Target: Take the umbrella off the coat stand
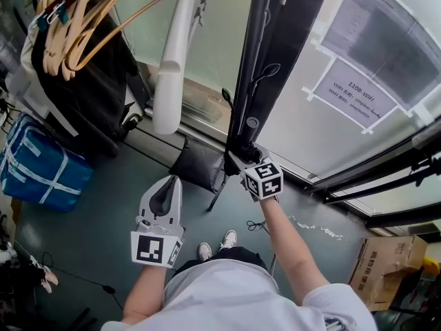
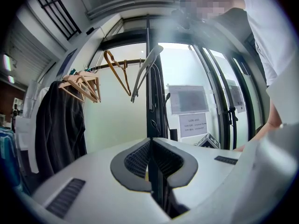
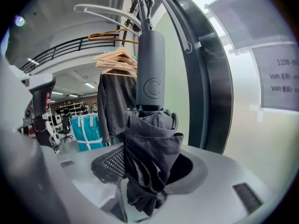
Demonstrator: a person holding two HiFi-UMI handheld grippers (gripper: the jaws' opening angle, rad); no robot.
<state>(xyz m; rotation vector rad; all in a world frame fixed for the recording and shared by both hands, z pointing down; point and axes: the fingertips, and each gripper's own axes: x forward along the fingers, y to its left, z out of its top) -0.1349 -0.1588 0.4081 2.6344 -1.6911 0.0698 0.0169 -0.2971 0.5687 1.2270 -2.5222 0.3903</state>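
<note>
Seen from our head camera, we stand at a glass wall with a handheld gripper in each hand, facing the black coat stand (image 1: pixel 272 33). The right gripper (image 3: pixel 152 164), tilted slightly downward, has its jaws closed around the folded canopy of a dark grey compact umbrella (image 3: pixel 150 125). The bunched fabric fills the gap between the ribbed pads (image 3: pixel 112 162). The umbrella hangs upright with its grey handle uppermost, just beside the stand's pole and still on the stand. The left gripper (image 1: pixel 170 180) is held level and well apart from the stand. Its two pads (image 2: pixel 140 155) are pressed together along a thin line with nothing between them. A white hanger (image 1: pixel 172 61) dangles near the pole. To its left are a cluster of wooden hangers (image 1: pixel 69 26) and a dark jacket (image 1: pixel 89 81) on a rail, with a blue bag (image 1: pixel 41 164) on the floor below them. A printed notice (image 1: pixel 351 95) is taped to the glass on the right, and a cardboard box (image 1: pixel 386 261) sits in the lower right corner. Our white shoes (image 1: pixel 220 243) show on the grey floor.
</note>
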